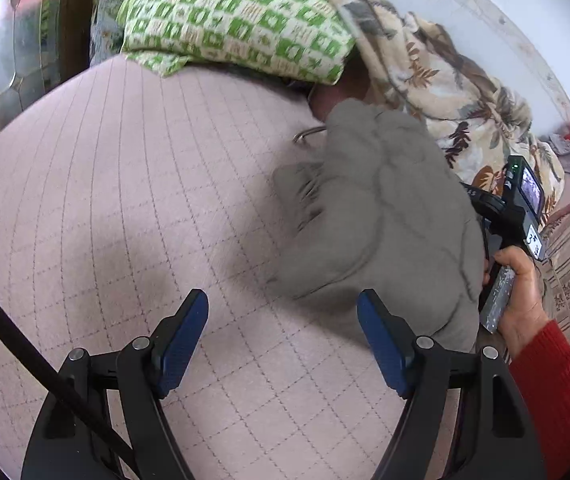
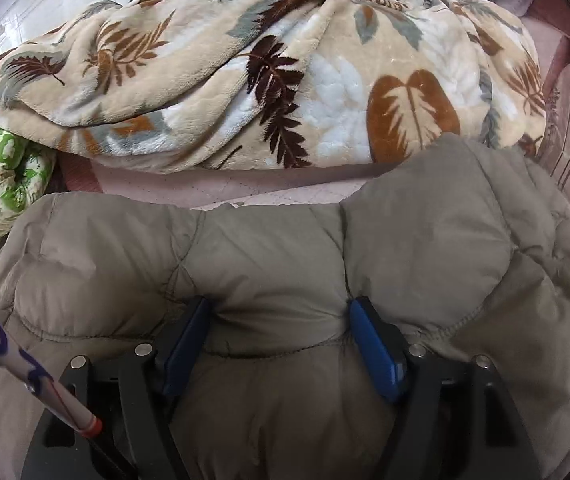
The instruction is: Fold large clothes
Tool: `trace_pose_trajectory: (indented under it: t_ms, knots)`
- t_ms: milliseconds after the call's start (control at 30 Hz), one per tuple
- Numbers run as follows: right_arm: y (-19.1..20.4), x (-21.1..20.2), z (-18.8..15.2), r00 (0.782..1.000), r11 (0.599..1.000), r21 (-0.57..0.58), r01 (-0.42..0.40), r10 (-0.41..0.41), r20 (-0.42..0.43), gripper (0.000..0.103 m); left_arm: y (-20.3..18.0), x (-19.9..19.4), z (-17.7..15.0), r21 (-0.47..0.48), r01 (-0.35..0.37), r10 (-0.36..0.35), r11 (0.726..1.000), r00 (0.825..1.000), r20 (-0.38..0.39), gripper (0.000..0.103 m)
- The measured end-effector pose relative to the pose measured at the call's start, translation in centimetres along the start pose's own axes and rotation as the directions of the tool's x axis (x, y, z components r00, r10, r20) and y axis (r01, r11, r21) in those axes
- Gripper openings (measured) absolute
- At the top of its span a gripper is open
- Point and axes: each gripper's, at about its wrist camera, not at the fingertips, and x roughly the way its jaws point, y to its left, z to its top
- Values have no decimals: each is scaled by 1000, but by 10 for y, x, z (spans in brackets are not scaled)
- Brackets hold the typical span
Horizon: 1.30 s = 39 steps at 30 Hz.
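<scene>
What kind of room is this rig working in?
Most likely a bedroom in a home. The grey padded jacket lies on a quilted pink bed cover, with a leaf-print plush blanket heaped behind it and a green-patterned pillow alongside.

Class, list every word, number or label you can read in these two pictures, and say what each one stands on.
White sticker on the right tongs: dark handwritten marks, too blurred to read.
Black body of the same tool: pale lettering, too small to read.
Its little screen: shows a picture, no readable text.
Grey jacket, leaf blanket, green pillow: patterns only, no words.
</scene>
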Motion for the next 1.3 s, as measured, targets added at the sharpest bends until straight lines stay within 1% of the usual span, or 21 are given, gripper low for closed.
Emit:
trace_pose_trajectory:
  t_ms: [100, 167, 200, 300, 433, 500, 533, 600, 633, 700, 800, 833, 867, 900, 933, 967, 1033, 1100, 1200, 1233, 1300]
  knots:
    - [6, -2, 2, 1000, 999, -32, 26, -26, -14, 76, 2, 0, -1, -13, -13, 13, 1000, 1000, 8, 76]
    - [16, -12, 10, 996, 995, -79, 67, -72, -51, 77, 1, -3, -3, 0, -31, 31, 1000, 999, 19, 76]
    - [19, -22, 13, 995, 993, -90, 82, -86, -44, 77, 0, -6, -4, 1, -34, 34, 999, 999, 23, 76]
    - [34, -73, 13, 999, 995, -103, 19, -15, 32, 77, 3, -14, -5, -6, -32, 32, 999, 998, 46, 76]
    - [69, -107, -8, 995, 979, -188, -82, 90, 36, 77, 5, -18, -5, -10, -48, 48, 999, 997, 65, 76]
    - [90, -102, -25, 992, 967, -224, -123, 126, -3, 77, 6, -17, -6, -16, -39, 40, 999, 998, 54, 76]
    - [99, -96, -33, 992, 964, -232, -127, 125, -21, 77, 7, -16, -6, -18, -34, 34, 999, 998, 46, 76]
    - [112, -76, -50, 996, 966, -244, -88, 83, -31, 82, 6, -15, -6, -15, -32, 32, 999, 999, 39, 76]
    - [119, -64, -57, 999, 965, -257, -49, 47, -16, 83, 6, -15, -5, -12, -37, 38, 999, 998, 41, 76]
    - [123, -54, -61, 1000, 962, -273, -12, 13, 4, 86, 6, -15, -4, -9, -49, 50, 999, 998, 50, 76]
    - [123, -55, -53, 999, 958, -285, -20, 11, -33, 86, 6, -12, -4, -10, -54, 54, 999, 997, 46, 76]
    - [118, -64, -45, 998, 957, -287, -49, 40, -37, 85, 6, -10, -5, -8, -56, 56, 998, 998, 41, 76]
    - [109, -78, -38, 998, 956, -285, -68, 68, -11, 84, 6, -10, -5, -7, -58, 58, 998, 998, 39, 76]
    - [100, -89, -31, 997, 957, -285, -59, 68, 22, 84, 6, -9, -6, -7, -61, 62, 998, 997, 37, 76]
    - [83, -102, -22, 996, 959, -283, -28, 50, 72, 84, 6, -9, -6, -7, -61, 61, 998, 997, 36, 76]
    - [71, -108, -17, 995, 962, -274, -6, 33, 91, 84, 6, -9, -7, -6, -60, 61, 998, 997, 38, 76]
    - [24, -112, -4, 993, 977, -200, 68, -47, 108, 84, 3, -10, -8, 0, -66, 66, 998, 997, 45, 76]
    - [-23, -106, 1, 991, 988, -108, 112, -103, 82, 84, 2, -10, -9, 5, -75, 74, 997, 996, 51, 76]
    - [-86, -82, 1, 984, 984, 26, 176, -176, 12, 84, -1, -6, -11, 14, -81, 81, 997, 996, 44, 76]
    - [-113, -67, -4, 986, 981, 96, 168, -165, -38, 85, -2, -4, -11, 18, -82, 81, 996, 996, 40, 76]
    - [-141, -50, -10, 992, 976, 189, 105, -90, -85, 90, -4, -2, -12, 23, -90, 89, 996, 995, 37, 76]
